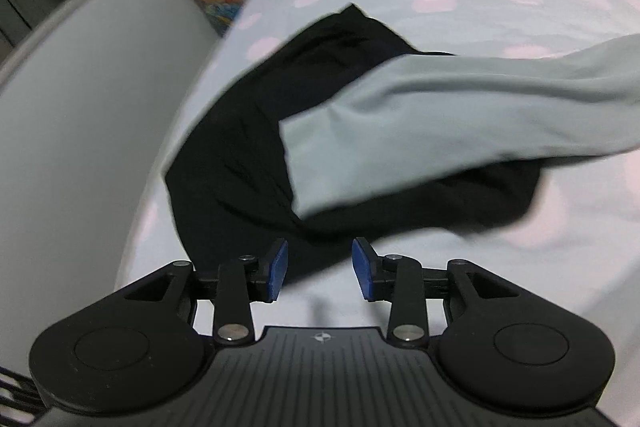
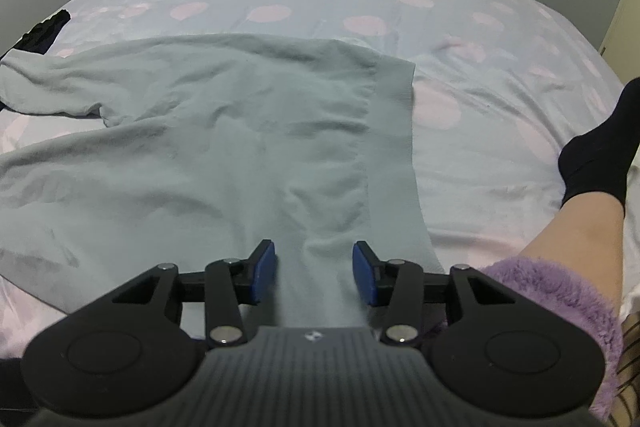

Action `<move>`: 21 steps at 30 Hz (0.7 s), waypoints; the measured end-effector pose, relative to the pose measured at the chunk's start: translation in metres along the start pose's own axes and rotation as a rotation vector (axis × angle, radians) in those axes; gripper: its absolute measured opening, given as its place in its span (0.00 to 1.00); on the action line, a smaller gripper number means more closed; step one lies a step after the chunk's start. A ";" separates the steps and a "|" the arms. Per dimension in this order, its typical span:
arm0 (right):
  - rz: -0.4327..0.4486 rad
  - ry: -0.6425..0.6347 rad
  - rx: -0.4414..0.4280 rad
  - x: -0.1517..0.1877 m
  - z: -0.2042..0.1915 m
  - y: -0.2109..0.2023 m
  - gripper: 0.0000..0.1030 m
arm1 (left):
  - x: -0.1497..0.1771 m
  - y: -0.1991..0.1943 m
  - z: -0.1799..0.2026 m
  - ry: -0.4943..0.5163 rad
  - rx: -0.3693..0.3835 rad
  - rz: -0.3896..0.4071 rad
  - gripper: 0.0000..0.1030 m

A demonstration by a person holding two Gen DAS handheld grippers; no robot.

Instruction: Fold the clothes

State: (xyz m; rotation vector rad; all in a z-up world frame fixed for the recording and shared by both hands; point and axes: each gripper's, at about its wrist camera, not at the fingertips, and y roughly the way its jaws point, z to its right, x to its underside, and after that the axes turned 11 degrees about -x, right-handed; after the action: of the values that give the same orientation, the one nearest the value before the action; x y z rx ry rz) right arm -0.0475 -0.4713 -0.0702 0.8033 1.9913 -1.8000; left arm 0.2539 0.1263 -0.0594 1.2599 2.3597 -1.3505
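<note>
The pale green sweater (image 2: 224, 131) lies spread flat mid-bed (image 2: 500, 39), one sleeve (image 1: 440, 115) draped over a black garment (image 1: 232, 155) beside it. Soft, limp knit; best pinched at the ribbed hem (image 2: 394, 131). Left gripper (image 1: 319, 269) and right gripper (image 2: 314, 273) both gape empty.

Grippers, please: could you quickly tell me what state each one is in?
Left gripper: open, holding nothing, above the black garment.
Right gripper: open, empty, over the light blue sweater.
</note>
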 end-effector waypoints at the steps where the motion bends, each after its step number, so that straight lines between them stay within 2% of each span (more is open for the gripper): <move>1: -0.006 0.010 -0.004 0.000 0.001 0.001 0.45 | -0.002 0.008 0.006 0.039 -0.029 0.007 0.32; 6: -0.036 0.052 -0.018 -0.002 0.006 0.009 0.45 | -0.003 0.036 0.031 0.209 -0.095 0.031 0.32; 11: -0.066 0.074 -0.017 -0.006 0.007 0.019 0.46 | -0.002 0.046 0.057 0.358 -0.117 0.094 0.32; 12: -0.073 0.078 -0.016 -0.006 0.007 0.021 0.46 | -0.002 0.047 0.061 0.383 -0.138 0.112 0.30; 14: -0.086 0.079 -0.016 -0.007 0.007 0.024 0.46 | -0.003 0.045 0.067 0.420 -0.163 0.150 0.05; 16: -0.089 0.081 -0.016 -0.007 0.007 0.025 0.46 | -0.006 0.042 0.072 0.460 -0.167 0.170 0.00; 21: -0.089 0.087 -0.016 -0.007 0.007 0.025 0.45 | 0.004 0.040 0.067 0.598 -0.207 0.169 0.00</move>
State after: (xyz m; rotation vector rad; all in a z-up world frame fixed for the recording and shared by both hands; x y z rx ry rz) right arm -0.0278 -0.4787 -0.0864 0.8130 2.1249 -1.8245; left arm 0.2629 0.0868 -0.1261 1.9477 2.5732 -0.7182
